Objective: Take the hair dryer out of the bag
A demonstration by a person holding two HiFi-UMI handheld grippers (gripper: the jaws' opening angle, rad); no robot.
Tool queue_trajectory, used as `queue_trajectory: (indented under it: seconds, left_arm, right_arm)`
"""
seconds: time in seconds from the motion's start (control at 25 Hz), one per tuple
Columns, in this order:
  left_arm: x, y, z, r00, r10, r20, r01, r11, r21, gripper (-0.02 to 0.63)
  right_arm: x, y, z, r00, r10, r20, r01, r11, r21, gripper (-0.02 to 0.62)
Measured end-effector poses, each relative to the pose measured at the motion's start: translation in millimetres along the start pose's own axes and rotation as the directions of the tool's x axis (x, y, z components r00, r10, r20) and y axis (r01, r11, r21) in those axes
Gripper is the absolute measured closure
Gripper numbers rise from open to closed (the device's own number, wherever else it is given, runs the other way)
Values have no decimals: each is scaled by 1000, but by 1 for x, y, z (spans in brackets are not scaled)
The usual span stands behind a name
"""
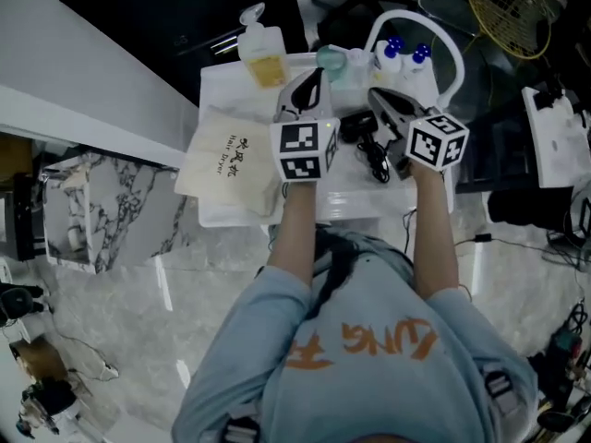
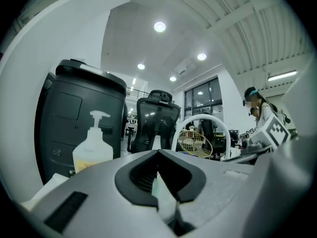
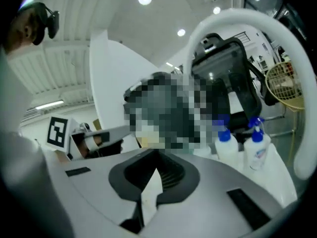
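Beyond bag (image 1: 226, 160) and hair dryer (image 1: 356, 128), pump bottle (image 1: 261, 55), left gripper (image 1: 317, 76), right gripper (image 1: 376, 94) jaws closed.

Matt cream cloth bag (image 1: 226, 162), glossy marble floor (image 1: 111, 293), plastic pump bottle (image 1: 261, 55)

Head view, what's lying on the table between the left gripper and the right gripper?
The black hair dryer and its cord lie on the white table between the left gripper and right gripper; the head view shows it.
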State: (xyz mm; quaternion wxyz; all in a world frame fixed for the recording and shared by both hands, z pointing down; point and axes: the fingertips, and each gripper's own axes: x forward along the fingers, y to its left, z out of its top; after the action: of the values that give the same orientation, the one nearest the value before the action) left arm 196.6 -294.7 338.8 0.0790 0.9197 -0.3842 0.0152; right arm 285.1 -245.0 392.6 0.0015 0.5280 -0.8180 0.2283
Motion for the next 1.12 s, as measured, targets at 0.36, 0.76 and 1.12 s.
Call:
queue_trajectory:
  seconds: [0.36, 0.76, 1.12]
  left_arm:
    - [-15, 7, 69, 989, 57, 133, -70, 993, 94, 603]
    - [-17, 2, 79, 981, 100, 168, -130, 976, 176, 603]
    - [-18, -4, 75, 982, 100, 160, -131, 972, 196, 603]
  right_arm:
    - [-14, 26, 106, 965, -80, 249, 156, 941, -301, 597]
    - [-17, 18, 127, 928, -197, 315, 310, 877, -367, 595]
    - [-20, 12, 120, 930, -224, 290, 324, 874, -363, 595]
